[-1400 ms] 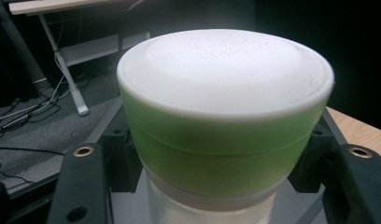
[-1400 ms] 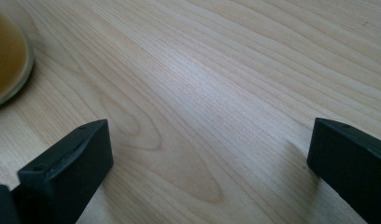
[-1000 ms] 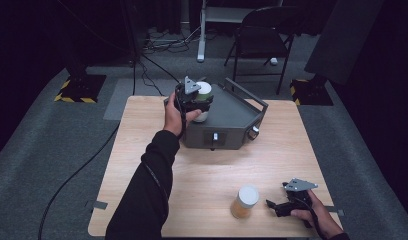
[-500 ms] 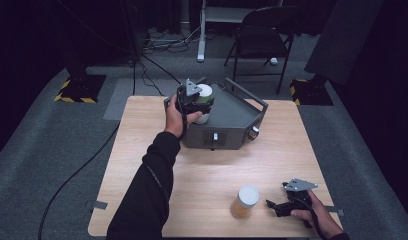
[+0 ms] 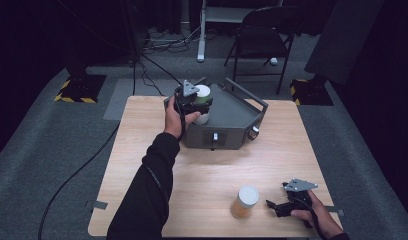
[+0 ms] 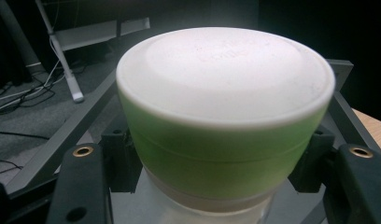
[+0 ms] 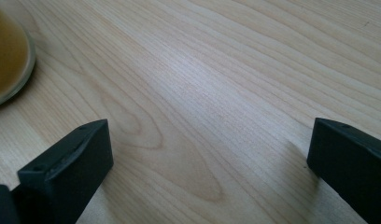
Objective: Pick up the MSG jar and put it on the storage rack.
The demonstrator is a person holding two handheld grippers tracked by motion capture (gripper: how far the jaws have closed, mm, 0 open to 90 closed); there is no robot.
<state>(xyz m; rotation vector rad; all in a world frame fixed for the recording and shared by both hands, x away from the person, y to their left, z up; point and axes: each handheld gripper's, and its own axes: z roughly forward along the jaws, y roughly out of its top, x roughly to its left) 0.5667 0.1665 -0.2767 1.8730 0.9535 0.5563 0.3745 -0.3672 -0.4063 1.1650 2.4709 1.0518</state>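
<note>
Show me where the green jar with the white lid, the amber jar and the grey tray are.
green jar [image 6: 216,144]: left gripper view, its green band under the lid.
amber jar [image 5: 247,196]: high view, its white lid.
grey tray [image 5: 232,134]: high view, its front wall.

Green-banded jar [image 6: 223,126] base: cut off by the bottom edge in my left gripper view, and I cannot tell whether it touches the tray floor.
Lid lettering: faint raised marks on the white lid [image 6: 226,70], too blurred for me to read.
Amber jar [image 7: 6,53]: cropped by the left edge in my right gripper view.
Right gripper [image 5: 278,206] jaw tips: too small and dark from the high view for me to judge.
</note>
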